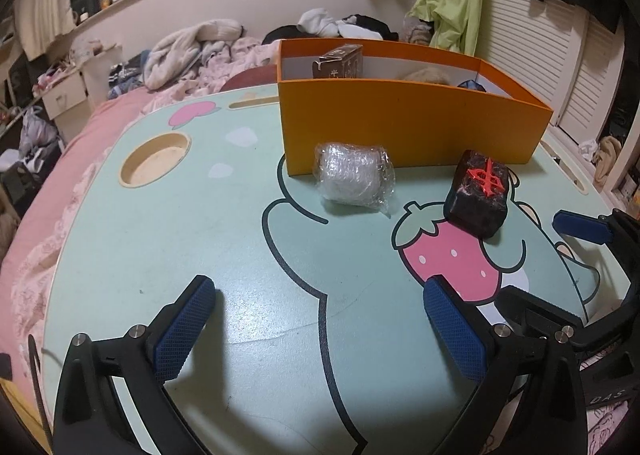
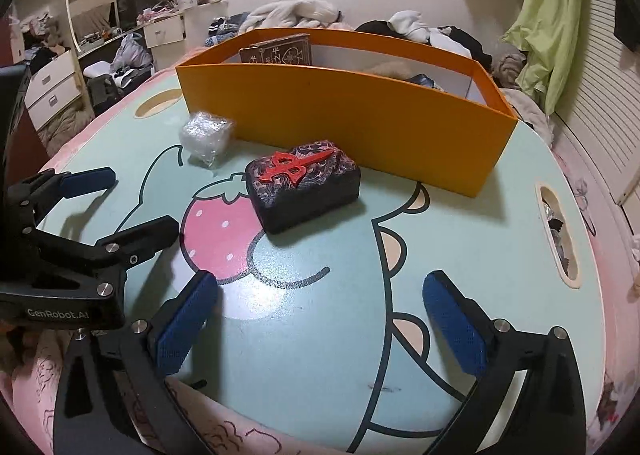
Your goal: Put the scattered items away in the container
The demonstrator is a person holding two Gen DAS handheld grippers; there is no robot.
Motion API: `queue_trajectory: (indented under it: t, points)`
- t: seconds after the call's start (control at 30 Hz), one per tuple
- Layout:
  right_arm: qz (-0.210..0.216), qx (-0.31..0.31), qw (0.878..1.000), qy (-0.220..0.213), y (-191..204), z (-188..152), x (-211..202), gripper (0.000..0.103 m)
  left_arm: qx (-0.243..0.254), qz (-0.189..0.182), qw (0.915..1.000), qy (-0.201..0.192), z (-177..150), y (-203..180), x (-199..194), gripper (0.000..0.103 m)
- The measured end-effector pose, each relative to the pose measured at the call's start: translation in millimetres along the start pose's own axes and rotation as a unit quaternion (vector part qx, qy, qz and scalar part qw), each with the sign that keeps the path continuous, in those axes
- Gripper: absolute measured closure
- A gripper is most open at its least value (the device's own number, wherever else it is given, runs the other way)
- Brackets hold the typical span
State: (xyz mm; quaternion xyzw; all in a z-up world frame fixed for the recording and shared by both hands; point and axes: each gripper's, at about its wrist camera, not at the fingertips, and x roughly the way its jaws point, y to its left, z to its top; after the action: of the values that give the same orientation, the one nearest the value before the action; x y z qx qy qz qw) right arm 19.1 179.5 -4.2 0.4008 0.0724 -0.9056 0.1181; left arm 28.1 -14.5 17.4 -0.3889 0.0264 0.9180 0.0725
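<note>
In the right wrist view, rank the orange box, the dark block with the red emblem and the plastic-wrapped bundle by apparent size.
1. orange box, largest by far.
2. dark block.
3. plastic-wrapped bundle, smallest, though it lies farther from the camera, so the gap to the block is uncertain.

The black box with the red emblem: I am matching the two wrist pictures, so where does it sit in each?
Left wrist view: black box, right of centre, right of the plastic-wrapped bundle.
Right wrist view: black box, centre, on the table's strawberry print.
Shared landmark: the orange container directly behind it.
</note>
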Motion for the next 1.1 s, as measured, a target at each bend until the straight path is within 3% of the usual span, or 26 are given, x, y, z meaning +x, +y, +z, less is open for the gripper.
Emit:
queue_trajectory:
  t: [1.1]
  points:
    - [0.016,-0.018,1.000,-0.002,0,-5,-22,0.001,0.000,-0.001,1.0000,0.000,-2,0,-3,0.000]
